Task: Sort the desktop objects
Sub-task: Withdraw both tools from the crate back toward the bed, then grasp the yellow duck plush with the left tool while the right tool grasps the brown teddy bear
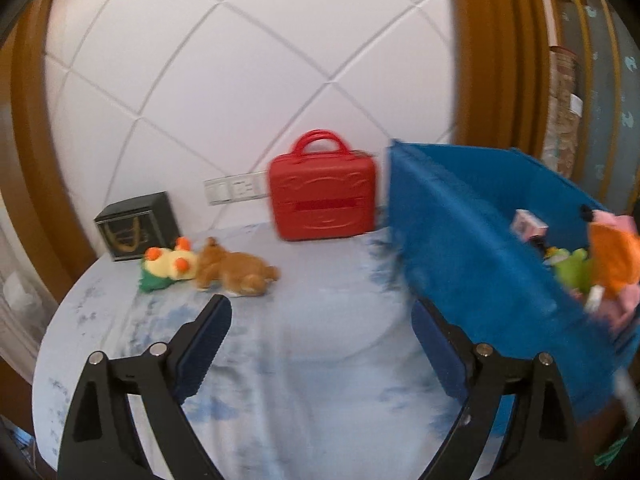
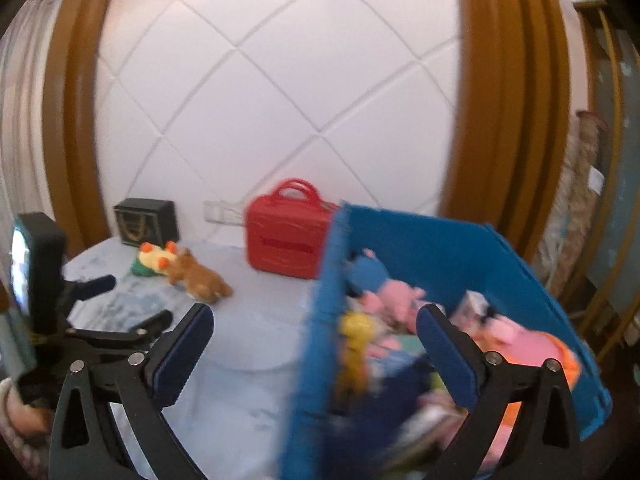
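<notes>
On the right side of the surface [image 1: 304,360], a blue fabric bin [image 1: 480,240] stands open-topped, holding mixed soft toys: pink plush pieces [image 2: 396,296], a yellow figure [image 2: 356,328], a green toy [image 1: 572,268], an orange item [image 1: 612,256]; the contents are blurred and cannot be separated further. Well apart, toward the rear left of the surface, a brown plush animal [image 1: 236,270] lies on its side, touching a yellow-and-green plush with orange knobs [image 1: 168,266]. Behind these, near the wall, sits a dark box [image 1: 136,226]; to its right, a red carrying case [image 1: 322,196] stands upright with handle up, just beside the bin's left wall. Left gripper [image 1: 322,336]: jaws spread wide, holding nothing, hovering over the bare pale-blue cloth of the surface, the right finger close against the bin's outer wall. Right gripper [image 2: 316,340]: jaws spread wide, holding nothing, straddling the bin's near-left wall, one finger over the contents. White diamond-panelled wall [image 1: 240,80] with wooden frame [image 1: 492,52] behind.
</notes>
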A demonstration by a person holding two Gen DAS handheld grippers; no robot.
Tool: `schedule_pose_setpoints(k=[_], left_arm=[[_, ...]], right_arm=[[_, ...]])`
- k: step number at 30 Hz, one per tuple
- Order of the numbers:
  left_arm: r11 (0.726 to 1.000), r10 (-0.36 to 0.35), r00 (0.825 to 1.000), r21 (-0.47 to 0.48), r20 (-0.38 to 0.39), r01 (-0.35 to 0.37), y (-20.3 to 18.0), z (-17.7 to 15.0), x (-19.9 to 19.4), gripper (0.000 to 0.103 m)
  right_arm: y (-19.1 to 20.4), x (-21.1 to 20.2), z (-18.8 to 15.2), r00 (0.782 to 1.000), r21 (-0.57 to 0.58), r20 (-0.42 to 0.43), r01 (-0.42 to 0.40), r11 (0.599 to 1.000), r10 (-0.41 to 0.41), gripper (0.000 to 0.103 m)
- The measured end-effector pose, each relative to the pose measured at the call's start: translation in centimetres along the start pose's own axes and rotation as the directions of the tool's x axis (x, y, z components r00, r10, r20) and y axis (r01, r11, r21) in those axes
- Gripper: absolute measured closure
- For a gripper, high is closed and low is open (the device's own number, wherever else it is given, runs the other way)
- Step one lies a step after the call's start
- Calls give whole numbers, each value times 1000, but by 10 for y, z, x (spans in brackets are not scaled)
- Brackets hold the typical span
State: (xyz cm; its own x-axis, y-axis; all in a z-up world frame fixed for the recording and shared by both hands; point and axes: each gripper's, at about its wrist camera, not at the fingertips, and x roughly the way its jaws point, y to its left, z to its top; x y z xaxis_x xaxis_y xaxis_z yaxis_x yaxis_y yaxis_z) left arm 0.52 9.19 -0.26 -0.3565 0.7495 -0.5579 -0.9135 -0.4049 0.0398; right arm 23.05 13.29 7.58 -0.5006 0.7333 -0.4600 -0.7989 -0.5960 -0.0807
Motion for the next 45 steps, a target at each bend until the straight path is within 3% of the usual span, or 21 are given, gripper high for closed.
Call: schedule_pose_setpoints(k=[5, 10, 14, 19, 24, 30, 32, 33, 35, 40, 45], left_arm=[[1000, 20, 999, -10, -46, -20, 114, -15, 24, 11], [996, 74, 991, -38, -111, -78, 214, -26, 56, 11], [989, 122, 980, -69, -159, -134, 283, -33, 88, 11], [977, 147, 966, -119, -212, -175, 341, -36, 131, 11], [978, 101, 965, -153, -243, -141, 353, -31, 190, 11], [986, 66, 966, -132, -251, -102, 339, -19, 295, 11], [989, 54, 961, -116, -271, -89, 333, -20, 334, 24], [991, 50, 958, -105, -283, -83, 330, -22, 353, 25], [994, 51, 953, -76, -299, -77, 323, -26, 382, 26], [994, 62, 938, -68, -340, -90, 324, -42, 426, 26], [993, 48, 935, -87, -350, -84, 328, -46, 450, 41]], right_arm=[[101, 18, 20, 1000, 6, 0, 14, 1000, -14, 0], [177, 80, 33, 995, 45, -95, -16, 999, 20, 0], [212, 150, 30, 978, 72, -204, -26, 997, 41, 0], [233, 231, 23, 950, 95, -306, -29, 995, 57, 0], [241, 313, 14, 920, 95, -386, -38, 995, 72, 0], [237, 410, 2, 891, 103, -446, -43, 994, 85, 0], [237, 441, -5, 885, 113, -456, -53, 992, 99, 0], [237, 457, -11, 881, 116, -462, -53, 992, 101, 0], [237, 475, -19, 876, 116, -472, -47, 992, 96, 0], [234, 515, -48, 841, 143, -527, -59, 988, 126, 3], [234, 533, -56, 832, 175, -527, -94, 980, 173, 4]])
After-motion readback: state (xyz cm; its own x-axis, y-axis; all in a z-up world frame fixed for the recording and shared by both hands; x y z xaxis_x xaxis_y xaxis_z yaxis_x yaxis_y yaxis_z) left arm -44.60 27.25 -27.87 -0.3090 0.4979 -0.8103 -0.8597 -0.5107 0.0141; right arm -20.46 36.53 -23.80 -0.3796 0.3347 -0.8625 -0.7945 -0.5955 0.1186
